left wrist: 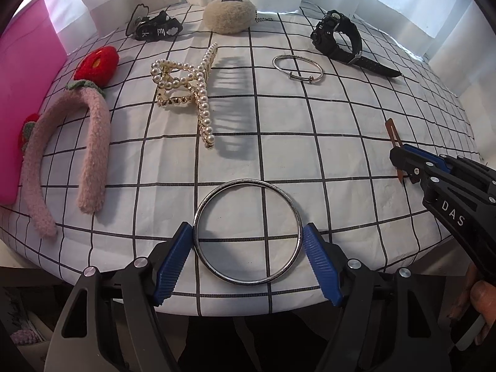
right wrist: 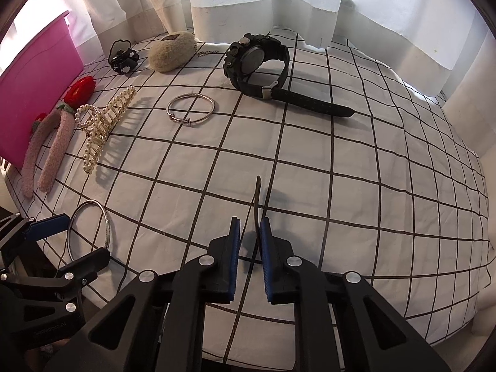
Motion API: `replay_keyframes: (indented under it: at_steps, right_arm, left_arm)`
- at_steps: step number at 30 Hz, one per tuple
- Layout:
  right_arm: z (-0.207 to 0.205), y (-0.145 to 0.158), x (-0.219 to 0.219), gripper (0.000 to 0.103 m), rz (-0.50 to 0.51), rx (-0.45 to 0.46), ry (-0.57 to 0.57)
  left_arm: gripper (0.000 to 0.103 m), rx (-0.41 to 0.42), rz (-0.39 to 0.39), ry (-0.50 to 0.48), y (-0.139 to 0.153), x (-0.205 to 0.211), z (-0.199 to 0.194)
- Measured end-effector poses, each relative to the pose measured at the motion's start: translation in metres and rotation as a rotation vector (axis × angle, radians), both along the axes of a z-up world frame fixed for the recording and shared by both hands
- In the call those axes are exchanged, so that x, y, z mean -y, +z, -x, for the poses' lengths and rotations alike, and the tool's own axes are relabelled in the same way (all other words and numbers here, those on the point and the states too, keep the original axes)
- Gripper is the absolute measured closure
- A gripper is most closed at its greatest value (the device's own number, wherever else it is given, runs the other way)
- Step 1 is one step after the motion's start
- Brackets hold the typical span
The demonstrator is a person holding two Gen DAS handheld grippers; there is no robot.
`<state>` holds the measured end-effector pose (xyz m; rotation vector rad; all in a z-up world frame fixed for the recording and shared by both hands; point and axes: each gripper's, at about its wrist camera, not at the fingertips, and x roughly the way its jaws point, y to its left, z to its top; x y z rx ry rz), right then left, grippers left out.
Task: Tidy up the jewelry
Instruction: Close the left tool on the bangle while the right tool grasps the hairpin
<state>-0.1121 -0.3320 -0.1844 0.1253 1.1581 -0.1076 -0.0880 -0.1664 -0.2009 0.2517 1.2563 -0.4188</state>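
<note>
A large silver bangle lies flat on the checked cloth between the blue pads of my left gripper, which is open around it; the pads stand just outside its rim. The bangle also shows in the right wrist view. My right gripper has narrow jaws with a thin brown hair clip standing on edge between them, against the right pad; it shows from the side in the left wrist view. A pink box stands at the left.
On the cloth lie a pearl claw clip, a pink fuzzy headband with red flowers, a thin silver bracelet, a black watch, a beige fluffy pouch and a black clip. White curtains hang behind.
</note>
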Motion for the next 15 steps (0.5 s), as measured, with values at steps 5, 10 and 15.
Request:
replay_keyframes:
  at_steps: [5, 10, 15]
  right_arm:
    - [0.002, 0.01, 0.003, 0.09, -0.032, 0.037, -0.007]
    - [0.0, 0.024, 0.001, 0.09, -0.041, 0.06, -0.008]
    - [-0.007, 0.046, -0.009, 0.09, -0.033, 0.091, 0.014]
  left_arm:
    - [0.032, 0.037, -0.005, -0.005, 0.009, -0.001, -0.002]
    - [0.032, 0.094, 0.021, -0.007, 0.031, -0.007, -0.006]
    - [0.032, 0.164, 0.067, 0.018, 0.062, -0.017, -0.02]
